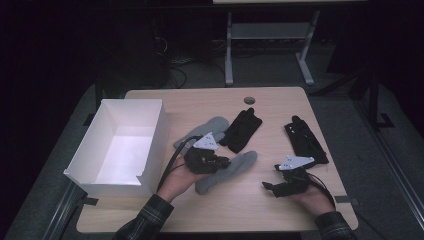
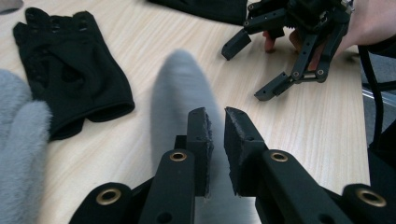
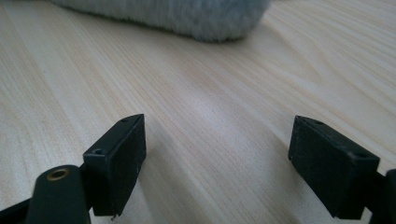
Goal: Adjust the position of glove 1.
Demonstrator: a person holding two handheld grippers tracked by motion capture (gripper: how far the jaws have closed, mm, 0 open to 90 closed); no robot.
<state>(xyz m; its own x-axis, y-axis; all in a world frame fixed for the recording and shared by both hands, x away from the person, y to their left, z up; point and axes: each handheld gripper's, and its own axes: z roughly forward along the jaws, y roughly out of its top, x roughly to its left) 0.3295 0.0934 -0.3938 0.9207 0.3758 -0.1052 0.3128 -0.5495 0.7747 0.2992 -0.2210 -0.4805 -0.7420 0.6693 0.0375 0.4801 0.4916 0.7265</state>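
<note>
A grey mitten [image 1: 232, 170] lies on the wooden table [image 1: 280, 107] near the middle front. My left gripper [image 1: 225, 162] is at its upper left end. In the left gripper view the jaws of the left gripper [image 2: 216, 114] stand a narrow slit apart, pinched on the grey mitten [image 2: 180, 88], which runs under and between them. My right gripper [image 1: 271, 176] rests low at the front right, open, its jaws wide over bare wood. The left gripper view shows that right gripper [image 2: 247, 72] pointing toward the mitten. In the right gripper view the right gripper [image 3: 217, 154] faces the mitten's end [image 3: 177, 14].
A second grey mitten [image 1: 207, 129] lies behind the left gripper, with a black glove [image 1: 242, 129] beside it. Another black glove [image 1: 304, 140] lies at the right. An open white box [image 1: 159, 135] stands on the table's left side. A small round hole [image 1: 248, 100] sits near the far edge.
</note>
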